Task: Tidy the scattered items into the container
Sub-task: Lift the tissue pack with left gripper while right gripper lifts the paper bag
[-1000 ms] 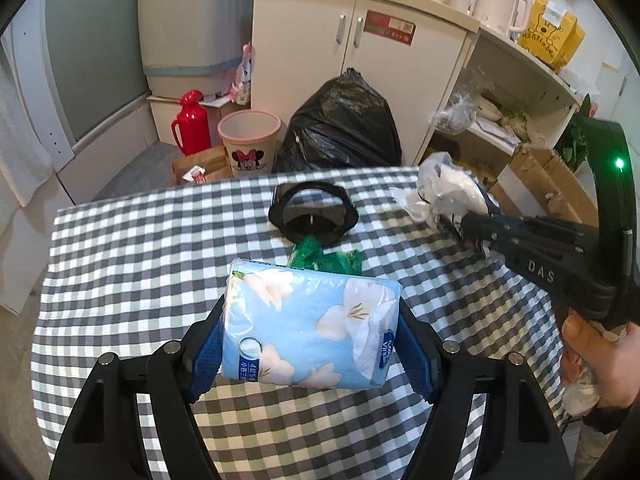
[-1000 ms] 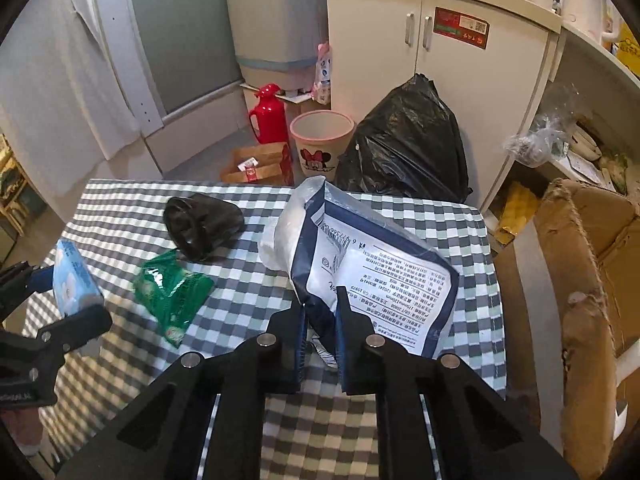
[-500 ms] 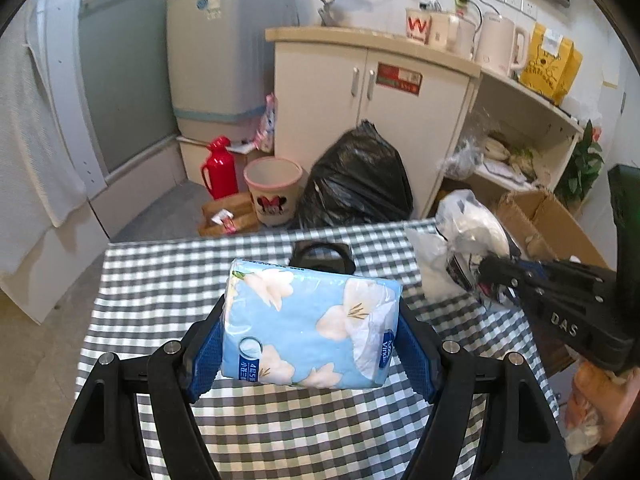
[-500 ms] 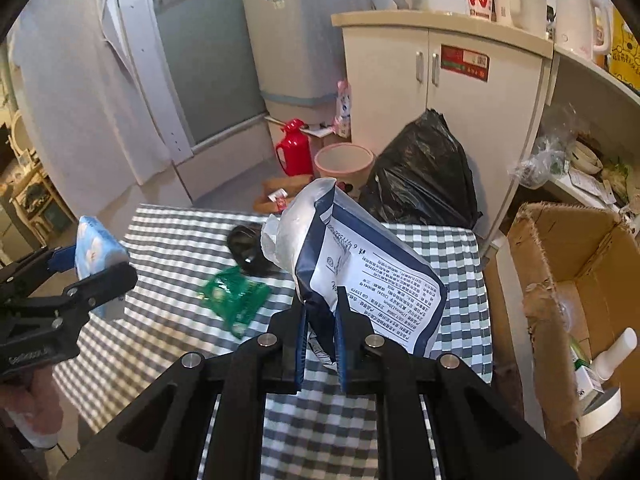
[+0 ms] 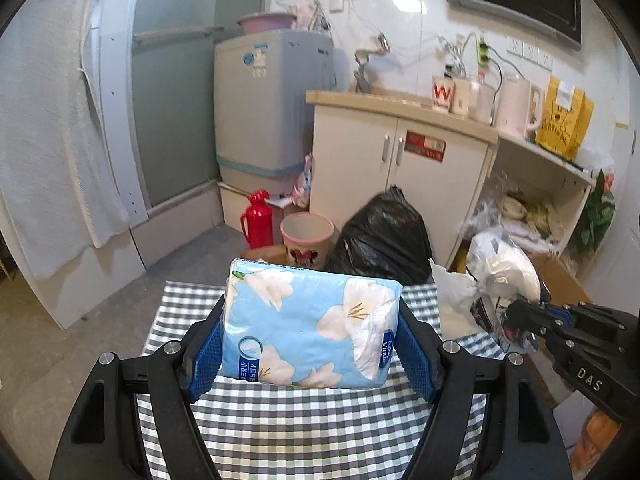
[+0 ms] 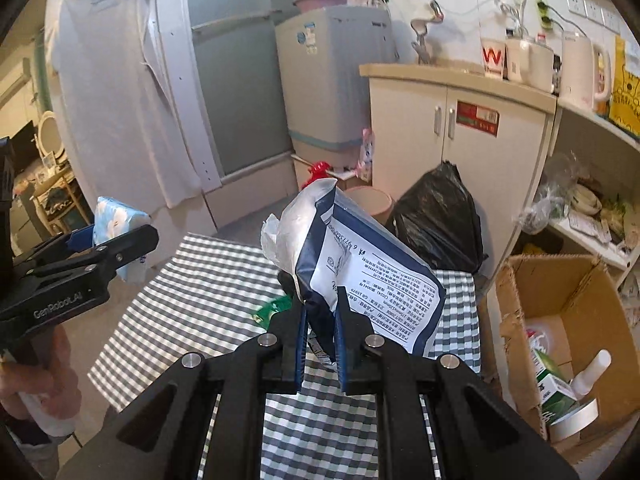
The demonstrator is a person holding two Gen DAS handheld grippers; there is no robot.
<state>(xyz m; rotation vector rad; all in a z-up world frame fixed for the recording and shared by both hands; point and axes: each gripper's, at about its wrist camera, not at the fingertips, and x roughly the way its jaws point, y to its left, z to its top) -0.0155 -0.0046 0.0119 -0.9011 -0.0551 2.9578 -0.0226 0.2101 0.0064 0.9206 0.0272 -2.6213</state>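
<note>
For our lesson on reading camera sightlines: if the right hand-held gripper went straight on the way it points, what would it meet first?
Probably the black plastic rubbish bag on the floor past the checked tablecloth's far edge. The right hand-held gripper, shut on the blue-and-white printed packet, is raised above the table; depth is unclear.

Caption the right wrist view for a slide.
Right tongs grip a navy-and-white pouch above the checked table, open cardboard box alongside.

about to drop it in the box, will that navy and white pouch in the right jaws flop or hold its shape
The navy and white plastic pouch will probably flop: the right gripper pinches only its lower edge, and its crumpled top leans over. It looks light, since a narrow pinch carries it. The glossy film may be slippery, so it could slide out quickly over the brown cardboard box.
</note>
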